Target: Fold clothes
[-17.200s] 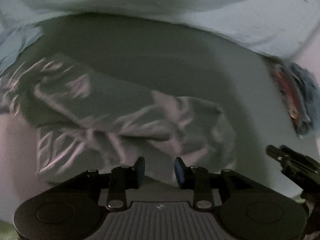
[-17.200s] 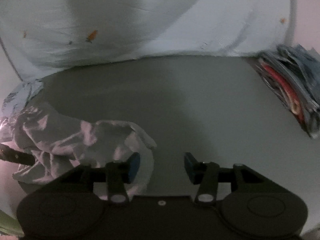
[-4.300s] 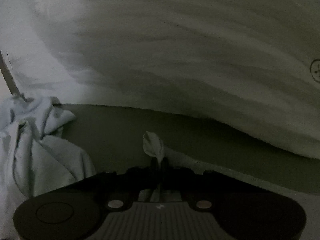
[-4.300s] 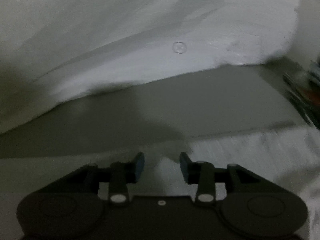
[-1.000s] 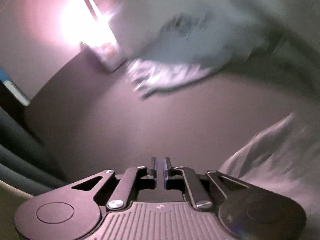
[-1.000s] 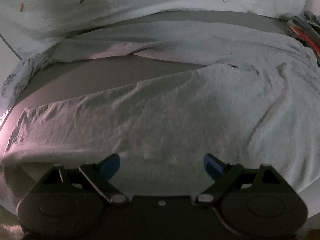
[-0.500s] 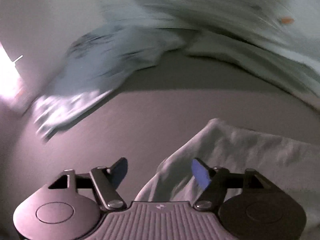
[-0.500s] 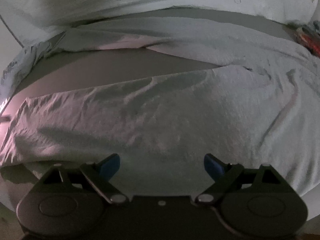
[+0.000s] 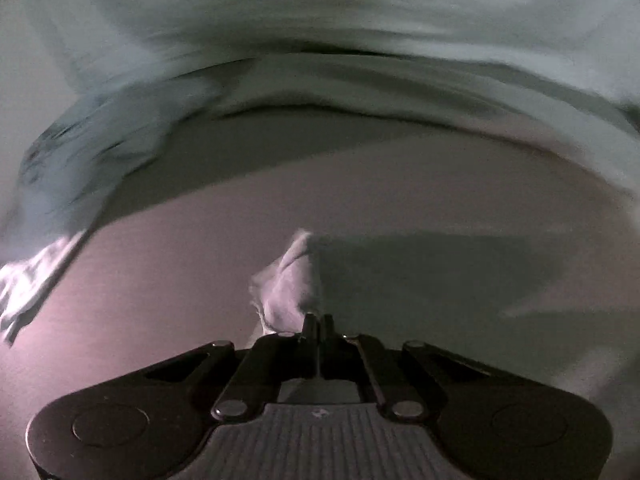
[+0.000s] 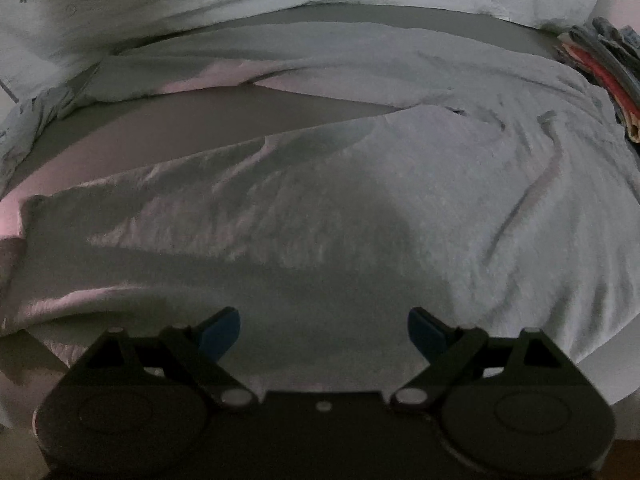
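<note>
Corner of the pale garment point(image 9: 294, 288) pinched in my left gripper point(image 9: 318, 322).
My left jaws have just been closing and now clamp the cloth's corner; the garment lies spread on the grey bed point(image 10: 200, 116), my right gripper point(image 10: 323, 326) hovering wide open over it.

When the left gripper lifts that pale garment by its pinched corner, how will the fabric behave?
Likely floppy: the pale garment lies wrinkled and creased. The corner bunches limply above the left gripper, so the rest probably drapes and trails.

No text, label, brand or number can be read in either view.
</note>
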`<state>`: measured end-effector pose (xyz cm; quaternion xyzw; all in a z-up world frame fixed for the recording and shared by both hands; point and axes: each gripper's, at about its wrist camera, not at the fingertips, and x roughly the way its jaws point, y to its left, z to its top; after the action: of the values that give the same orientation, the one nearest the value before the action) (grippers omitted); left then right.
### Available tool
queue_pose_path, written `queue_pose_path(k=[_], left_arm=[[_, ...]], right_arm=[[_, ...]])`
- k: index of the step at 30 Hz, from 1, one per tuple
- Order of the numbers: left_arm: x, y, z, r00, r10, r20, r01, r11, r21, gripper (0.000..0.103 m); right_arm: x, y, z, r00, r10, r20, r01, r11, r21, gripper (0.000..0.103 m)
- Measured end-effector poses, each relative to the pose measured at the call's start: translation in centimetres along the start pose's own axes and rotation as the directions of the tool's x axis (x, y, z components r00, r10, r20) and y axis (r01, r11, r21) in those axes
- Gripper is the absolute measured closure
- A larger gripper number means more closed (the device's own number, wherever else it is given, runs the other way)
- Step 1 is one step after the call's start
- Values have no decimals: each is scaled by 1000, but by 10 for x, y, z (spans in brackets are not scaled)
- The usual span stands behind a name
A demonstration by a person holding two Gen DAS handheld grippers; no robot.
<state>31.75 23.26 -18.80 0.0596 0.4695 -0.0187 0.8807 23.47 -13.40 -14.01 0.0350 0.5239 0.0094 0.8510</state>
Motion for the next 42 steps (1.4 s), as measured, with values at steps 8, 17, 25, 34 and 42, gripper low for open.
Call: queue_pose_path(k=[8, 17, 25, 34, 42], left_arm=[[-20, -26, -16, 998, -57, -8, 57, 998, 15, 70], [15, 29, 10, 1000, 11, -13, -13, 992, -126, 49], [17, 17, 16, 997, 78, 8, -78, 997, -11, 102], [13, 101, 41, 968, 230, 102, -205, 955, -213, 102], [32, 158, 57, 940, 341, 29, -306, 874, -377, 82]], right_arm=[[4, 3, 4, 999, 33, -2, -33, 999, -44, 11], [7, 0, 5, 999, 50, -12, -51, 999, -19, 11], [4, -3, 1, 1000, 24, -3, -24, 1000, 1, 11], [2, -10, -3, 1000, -4, -10, 5, 999, 33, 11], [-2, -7, -4, 1000, -6, -12, 6, 1000, 3, 11]])
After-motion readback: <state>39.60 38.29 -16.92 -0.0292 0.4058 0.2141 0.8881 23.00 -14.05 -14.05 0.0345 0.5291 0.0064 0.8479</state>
